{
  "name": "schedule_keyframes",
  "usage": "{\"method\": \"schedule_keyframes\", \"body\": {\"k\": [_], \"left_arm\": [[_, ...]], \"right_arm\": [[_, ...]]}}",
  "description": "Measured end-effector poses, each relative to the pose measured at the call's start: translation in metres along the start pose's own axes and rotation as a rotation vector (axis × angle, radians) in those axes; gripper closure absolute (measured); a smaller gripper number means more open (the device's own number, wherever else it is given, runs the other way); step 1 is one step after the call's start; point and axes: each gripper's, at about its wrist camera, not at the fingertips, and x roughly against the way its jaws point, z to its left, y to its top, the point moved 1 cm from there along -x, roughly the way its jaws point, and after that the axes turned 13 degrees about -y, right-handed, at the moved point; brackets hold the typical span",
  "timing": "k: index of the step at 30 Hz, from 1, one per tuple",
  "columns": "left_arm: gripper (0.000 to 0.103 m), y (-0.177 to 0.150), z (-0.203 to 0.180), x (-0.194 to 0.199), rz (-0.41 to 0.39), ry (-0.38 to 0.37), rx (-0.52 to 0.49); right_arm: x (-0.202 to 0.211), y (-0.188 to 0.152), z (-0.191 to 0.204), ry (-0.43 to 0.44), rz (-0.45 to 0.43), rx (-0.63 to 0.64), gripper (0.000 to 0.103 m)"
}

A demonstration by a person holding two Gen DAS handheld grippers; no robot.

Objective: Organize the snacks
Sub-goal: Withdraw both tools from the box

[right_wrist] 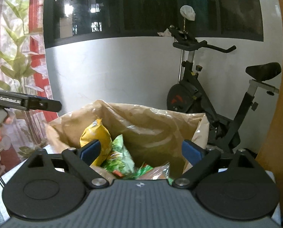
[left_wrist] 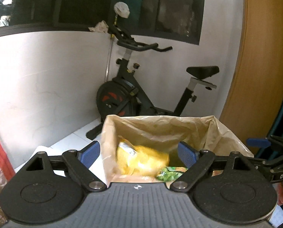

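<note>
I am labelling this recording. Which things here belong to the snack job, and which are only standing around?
Belong to the job:
- paper bag, open
- yellow snack packet inside it
- green snack packet inside it
- left gripper, open
- right gripper, open

Only standing around:
- exercise bike
- plant
- window

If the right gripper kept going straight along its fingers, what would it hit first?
Most likely the snack packets inside the brown paper bag: the open right gripper points into its mouth, with the green packet and yellow packet nearest. Depth is unclear.
</note>
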Motion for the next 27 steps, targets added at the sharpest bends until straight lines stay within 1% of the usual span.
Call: {"method": "schedule_keyframes", "body": {"k": [4,9,16,19,27], "left_arm": [[0.013,-0.012,0.001,0.025,-0.032,0.039,-0.012],[0.013,-0.032,0.009,0.050,-0.061,0.068,0.038],[0.013,-0.064,0.013,0.074,-0.098,0.114,0.094],[0.013,-0.081,0.013,0.076,-0.091,0.137,0.120],[0.013,-0.117,0.015,0.076,-0.039,0.161,0.193]], "right_arm": [[0.013,-0.013,0.000,0.020,-0.006,-0.022,0.009],[0.030,-0.032,-0.001,0.026,-0.046,-0.032,0.008],[0.045,-0.056,0.000,0.014,-0.056,-0.022,0.008],[0.049,-0.065,0.001,0.006,-0.055,-0.009,0.008],[0.053,-0.097,0.001,-0.016,-0.016,0.014,0.008]]}}
